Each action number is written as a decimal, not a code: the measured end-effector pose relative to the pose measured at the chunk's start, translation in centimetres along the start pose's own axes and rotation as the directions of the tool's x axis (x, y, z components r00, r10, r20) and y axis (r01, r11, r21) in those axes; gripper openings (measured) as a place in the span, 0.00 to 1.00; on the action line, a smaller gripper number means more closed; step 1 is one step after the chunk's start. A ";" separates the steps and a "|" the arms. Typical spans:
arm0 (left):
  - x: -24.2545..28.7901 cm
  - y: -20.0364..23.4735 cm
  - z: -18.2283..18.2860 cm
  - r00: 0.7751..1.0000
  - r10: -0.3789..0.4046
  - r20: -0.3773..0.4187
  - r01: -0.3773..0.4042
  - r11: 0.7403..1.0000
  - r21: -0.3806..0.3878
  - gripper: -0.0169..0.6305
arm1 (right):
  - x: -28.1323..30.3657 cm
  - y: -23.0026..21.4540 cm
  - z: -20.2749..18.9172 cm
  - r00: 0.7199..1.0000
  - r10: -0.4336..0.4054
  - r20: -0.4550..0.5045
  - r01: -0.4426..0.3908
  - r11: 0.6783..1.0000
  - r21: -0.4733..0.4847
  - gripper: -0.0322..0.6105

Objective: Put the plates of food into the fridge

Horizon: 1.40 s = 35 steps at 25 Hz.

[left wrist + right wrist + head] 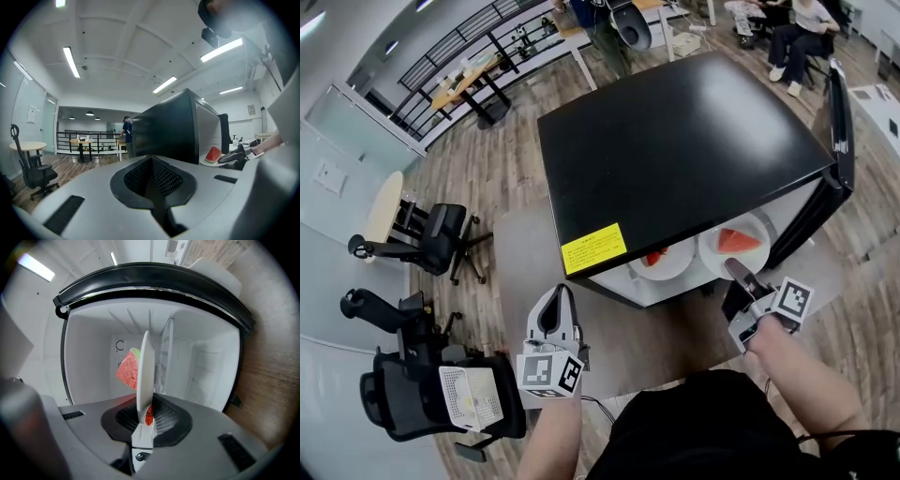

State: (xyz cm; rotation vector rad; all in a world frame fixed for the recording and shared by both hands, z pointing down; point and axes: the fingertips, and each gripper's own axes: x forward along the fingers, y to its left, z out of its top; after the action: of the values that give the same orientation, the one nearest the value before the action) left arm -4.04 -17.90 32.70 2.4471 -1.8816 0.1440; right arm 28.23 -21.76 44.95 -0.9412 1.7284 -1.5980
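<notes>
A white plate carrying a red watermelon slice hangs at the open front of the black mini fridge, with my right gripper shut on its near rim. In the right gripper view the plate shows edge-on between the jaws, the slice on its left face, and the white fridge interior lies behind. A second white plate with red food sits inside the fridge to the left. My left gripper is shut and empty, held low in front of the fridge's left corner.
The fridge door stands open at the right. Black office chairs stand on the wood floor to the left, and desks and seated people are beyond. A yellow label marks the fridge's front edge.
</notes>
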 end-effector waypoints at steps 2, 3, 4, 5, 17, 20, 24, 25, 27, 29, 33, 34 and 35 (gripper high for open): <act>0.1 0.6 0.0 1.000 0.018 0.003 -0.018 1.000 -0.005 0.03 | 0.5 -0.1 0.3 1.000 -0.008 -0.006 0.008 1.000 -0.004 0.11; 0.2 0.8 0.1 1.000 0.025 0.005 -0.025 1.000 -0.006 0.03 | 0.7 -0.2 0.5 1.000 -0.013 -0.007 0.013 1.000 -0.003 0.11; 0.2 1.0 0.0 0.999 0.031 0.005 -0.031 0.999 -0.007 0.03 | 0.9 -0.3 0.7 1.000 -0.016 -0.008 0.016 1.000 0.001 0.11; 0.3 1.2 0.0 0.999 0.036 0.005 -0.036 0.999 -0.007 0.03 | 1.1 -0.3 0.9 1.000 -0.020 -0.009 0.020 1.000 0.004 0.11; 0.9 3.1 -0.1 0.995 0.103 -0.006 -0.103 0.994 -0.029 0.03 | 4.2 -0.6 3.4 0.998 -0.065 -0.024 0.066 0.997 0.026 0.11; 1.0 3.3 0.0 0.994 0.110 -0.010 -0.110 0.994 -0.027 0.03 | 5.1 -0.4 3.5 0.997 -0.075 -0.029 0.076 0.996 0.035 0.12; 1.1 3.8 0.3 0.993 0.118 -0.015 -0.118 0.993 -0.022 0.03 | 6.0 -0.3 3.7 0.994 -0.108 -0.030 0.109 0.993 0.036 0.12; 1.2 3.9 0.3 0.993 0.120 -0.017 -0.120 0.992 -0.021 0.03 | 6.2 -0.3 3.8 0.994 -0.110 -0.028 0.111 0.993 0.035 0.12; 1.4 4.1 0.1 0.992 0.124 -0.022 -0.125 0.992 -0.022 0.03 | 6.7 -0.1 4.0 0.994 -0.105 -0.020 0.106 0.994 0.042 0.12; 1.6 4.1 0.0 0.992 0.123 -0.024 -0.124 0.992 -0.022 0.03 | 7.3 -0.1 4.2 0.994 -0.106 -0.012 0.106 0.993 0.051 0.14; 2.1 3.4 -0.3 0.994 0.104 -0.035 -0.105 0.994 -0.016 0.03 | 7.9 -0.2 4.9 0.990 -0.141 0.003 0.141 0.990 0.021 0.15; 2.1 3.3 -0.4 0.994 0.102 -0.038 -0.103 0.995 -0.016 0.03 | 8.0 -0.2 5.1 0.989 -0.149 0.004 0.149 0.989 0.011 0.15; 2.2 3.2 -0.5 0.994 0.102 -0.039 -0.103 0.995 -0.017 0.03 | 8.2 -0.1 5.3 0.988 -0.155 0.001 0.155 0.988 0.002 0.17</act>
State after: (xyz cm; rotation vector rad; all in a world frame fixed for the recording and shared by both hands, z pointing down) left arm -6.60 -20.78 33.37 2.3192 -1.9834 0.1749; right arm 27.86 -31.47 44.85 -1.0985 1.6884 -1.6954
